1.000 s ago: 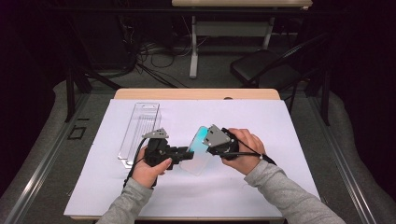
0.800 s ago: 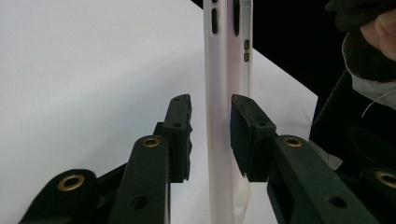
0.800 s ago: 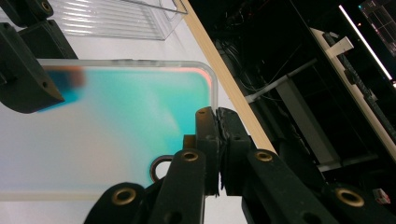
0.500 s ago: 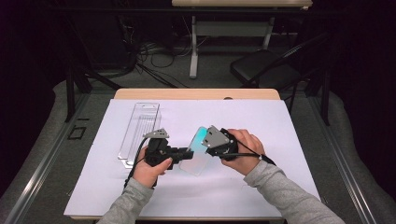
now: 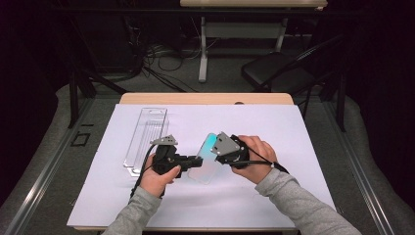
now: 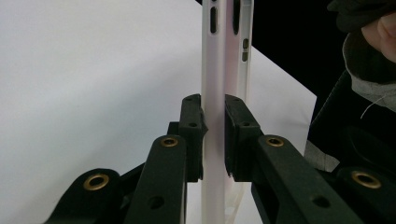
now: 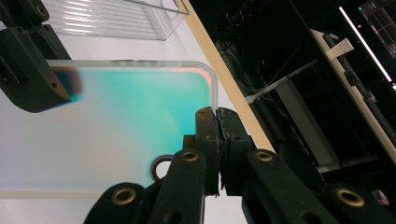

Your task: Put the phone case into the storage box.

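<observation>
The phone case slants, long axis toward the frame's top; the left claw, just closing, and right claw both pinch it.

phone case | translucent, teal-to-white | tilted (off the table), mid-table

Overhead forward-down; two close tool-mounted views

**Table and what lies on it**

You work at a wooden table covered by a white sheet. On the sheet's left part lies a clear plastic tray, lengthwise away from you, its near end beside your left hand.
</observation>
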A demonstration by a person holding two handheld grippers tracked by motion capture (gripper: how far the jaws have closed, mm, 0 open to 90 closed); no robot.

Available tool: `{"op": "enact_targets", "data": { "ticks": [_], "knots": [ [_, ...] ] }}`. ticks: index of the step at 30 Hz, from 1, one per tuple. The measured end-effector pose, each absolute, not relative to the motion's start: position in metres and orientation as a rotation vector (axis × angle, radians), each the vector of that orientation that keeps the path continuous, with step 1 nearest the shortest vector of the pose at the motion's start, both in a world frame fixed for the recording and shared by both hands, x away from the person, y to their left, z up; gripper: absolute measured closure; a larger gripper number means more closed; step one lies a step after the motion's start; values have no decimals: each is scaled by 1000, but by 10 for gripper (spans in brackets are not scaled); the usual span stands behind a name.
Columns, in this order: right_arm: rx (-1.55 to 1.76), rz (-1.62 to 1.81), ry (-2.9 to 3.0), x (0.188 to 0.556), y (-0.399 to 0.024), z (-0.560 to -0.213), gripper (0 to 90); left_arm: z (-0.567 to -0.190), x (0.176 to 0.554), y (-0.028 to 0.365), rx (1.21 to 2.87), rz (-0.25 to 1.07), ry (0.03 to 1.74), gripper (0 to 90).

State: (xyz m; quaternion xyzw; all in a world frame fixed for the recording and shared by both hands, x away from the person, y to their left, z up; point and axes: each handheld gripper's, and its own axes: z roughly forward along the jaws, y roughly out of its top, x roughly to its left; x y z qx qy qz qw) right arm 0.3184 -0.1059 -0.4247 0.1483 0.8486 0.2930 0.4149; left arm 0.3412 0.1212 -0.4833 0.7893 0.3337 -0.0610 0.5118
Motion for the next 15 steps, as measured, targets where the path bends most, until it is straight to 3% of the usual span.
{"op": "enact_targets", "data": {
  "ticks": [15],
  "knots": [
    [371, 735, 2133, 318, -106, -425, 886, -483, 341, 121, 1889, -172, 822, 811]
  ]
}}
